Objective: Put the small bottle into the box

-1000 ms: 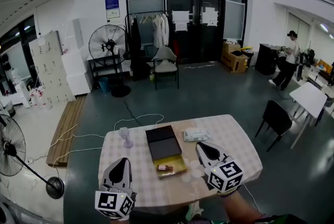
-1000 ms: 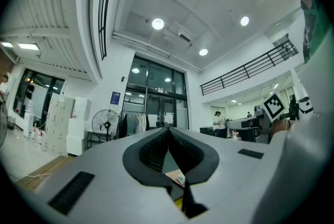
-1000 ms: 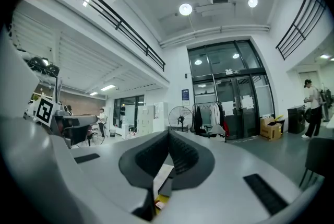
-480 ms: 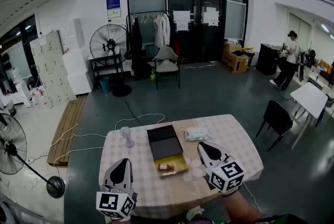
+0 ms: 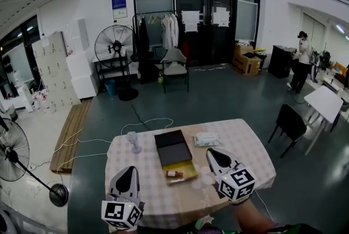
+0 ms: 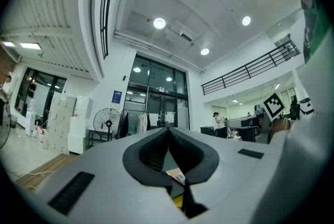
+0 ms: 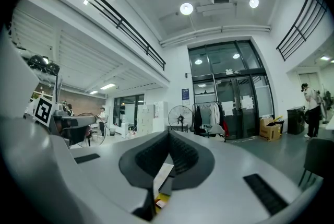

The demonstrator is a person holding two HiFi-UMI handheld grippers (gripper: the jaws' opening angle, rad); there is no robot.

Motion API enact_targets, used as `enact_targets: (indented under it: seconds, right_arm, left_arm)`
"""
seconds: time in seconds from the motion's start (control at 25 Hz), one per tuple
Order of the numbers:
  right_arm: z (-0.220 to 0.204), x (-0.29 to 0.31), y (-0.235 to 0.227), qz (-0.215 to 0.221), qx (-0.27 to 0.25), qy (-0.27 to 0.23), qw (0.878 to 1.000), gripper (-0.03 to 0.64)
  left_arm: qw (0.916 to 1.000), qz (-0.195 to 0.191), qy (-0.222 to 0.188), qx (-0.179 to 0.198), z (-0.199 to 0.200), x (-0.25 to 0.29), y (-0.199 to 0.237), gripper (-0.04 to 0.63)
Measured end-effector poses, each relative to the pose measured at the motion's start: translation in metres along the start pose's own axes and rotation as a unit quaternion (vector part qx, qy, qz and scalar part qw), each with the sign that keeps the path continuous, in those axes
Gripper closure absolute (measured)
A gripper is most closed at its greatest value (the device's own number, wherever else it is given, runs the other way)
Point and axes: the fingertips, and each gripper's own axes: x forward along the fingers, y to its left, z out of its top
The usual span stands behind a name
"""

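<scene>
An open box lies mid-table in the head view, its black lid (image 5: 173, 148) folded back and its yellow tray (image 5: 185, 172) toward me. A small brown bottle (image 5: 173, 174) lies inside the tray. My left gripper (image 5: 130, 169) hovers at the near left of the table, left of the tray, jaws shut and empty. My right gripper (image 5: 210, 153) hovers right of the tray, also shut on nothing. In the left gripper view the left gripper (image 6: 168, 129) shows its dark pads pressed together; the right gripper view shows the same for the right gripper (image 7: 169, 132).
A clear stemmed glass (image 5: 132, 142) stands left of the lid. A white packet (image 5: 206, 140) lies behind my right gripper. Pale round see-through items (image 5: 200, 177) sit right of the tray. The checked table (image 5: 251, 151) has a black chair (image 5: 289, 125) to its right.
</scene>
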Motion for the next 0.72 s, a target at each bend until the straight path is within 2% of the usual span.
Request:
enact_targets:
  seconds: [0.72]
  right_arm:
    - [-0.0017, -0.0031, 0.0029, -0.004, 0.0, 0.001, 1.0, 0.611]
  left_arm:
    - [1.0, 0.0, 0.001, 0.001, 0.0056, -0.0034, -0.0006, 0.571]
